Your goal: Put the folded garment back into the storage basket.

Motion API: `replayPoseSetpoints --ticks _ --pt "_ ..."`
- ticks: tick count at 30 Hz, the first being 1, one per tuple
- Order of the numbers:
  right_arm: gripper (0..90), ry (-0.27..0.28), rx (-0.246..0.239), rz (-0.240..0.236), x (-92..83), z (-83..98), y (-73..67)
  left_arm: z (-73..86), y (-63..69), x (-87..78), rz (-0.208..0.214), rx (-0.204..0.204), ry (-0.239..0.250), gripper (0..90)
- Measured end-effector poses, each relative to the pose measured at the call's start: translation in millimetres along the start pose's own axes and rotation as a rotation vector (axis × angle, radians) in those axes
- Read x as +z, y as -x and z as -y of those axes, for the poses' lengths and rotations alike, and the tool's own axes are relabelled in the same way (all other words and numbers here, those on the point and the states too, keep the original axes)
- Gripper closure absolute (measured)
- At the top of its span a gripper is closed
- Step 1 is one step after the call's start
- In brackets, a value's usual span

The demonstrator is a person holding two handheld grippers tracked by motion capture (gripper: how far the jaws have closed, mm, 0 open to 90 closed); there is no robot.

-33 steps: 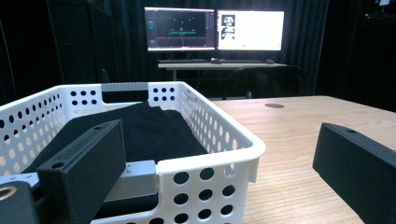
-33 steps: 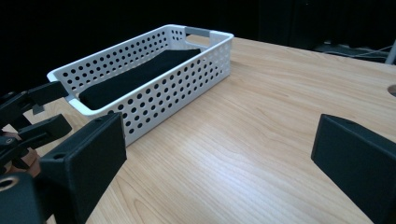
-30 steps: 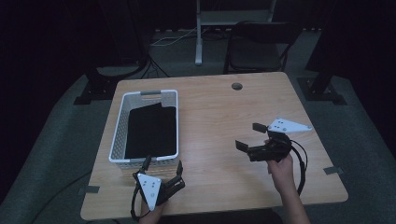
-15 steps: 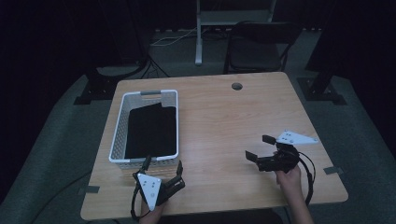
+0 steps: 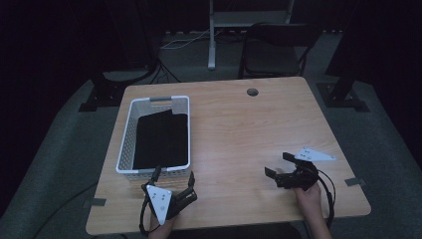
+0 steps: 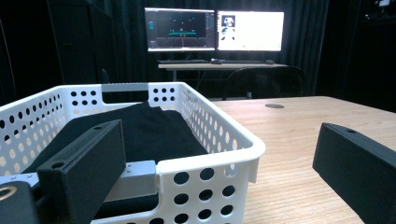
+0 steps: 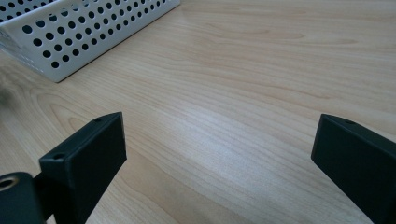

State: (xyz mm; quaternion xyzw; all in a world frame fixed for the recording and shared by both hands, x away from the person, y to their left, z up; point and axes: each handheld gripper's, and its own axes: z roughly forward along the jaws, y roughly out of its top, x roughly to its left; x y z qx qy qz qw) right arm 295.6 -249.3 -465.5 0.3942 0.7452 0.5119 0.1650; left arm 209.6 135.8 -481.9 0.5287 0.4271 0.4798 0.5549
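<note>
Dark room, black curtains; two lit monitors (image 6: pixel 214 29) on a far desk, an empty chair (image 5: pixel 276 47) behind the wooden table (image 5: pixel 239 129).

Far left on the table: white perforated basket (image 5: pixel 128 139), long side running away from the person. A folded black cloth (image 5: pixel 161 139) lay flat on its floor, covering most of it.

Left gripper (image 5: pixel 171 191) sat just beside the basket's near end wall, jaws wide apart, holding nothing. In the left gripper view one jaw stood over the near rim and the other over bare table, so the near right corner of the basket lay between them.

Middle of the table bare.

Right gripper (image 5: pixel 276 169) rested near the right front edge, well apart from the basket, jaws wide and empty, pointing left across the wood toward it.

Judgement: the step in hand looked like going for the cloth in the basket. To do it well, lift the left gripper clear of the rim first, come down inside rather than across the wall, and pinch a folded edge, not the flat middle. The right gripper could steady the basket's side so it does not slide or tip.
</note>
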Motion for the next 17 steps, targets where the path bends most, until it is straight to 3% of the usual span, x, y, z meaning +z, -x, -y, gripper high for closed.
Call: replayPoseSetpoints --ticks 4,5,17 --pt "3.0 -0.022 -0.002 0.03 3.1 0.5 -1.5 0.1 0.0 -0.1 0.0 0.0 0.001 3.7" --pt "3.0 -0.038 -0.02 0.057 5.2 0.1 -3.1 0.0 0.0 -0.1 0.0 0.0 0.0 3.7" --pt "3.0 -0.094 -0.074 0.094 12.3 0.4 -10.1 0.0 0.1 0.2 0.0 0.0 -0.002 3.7"
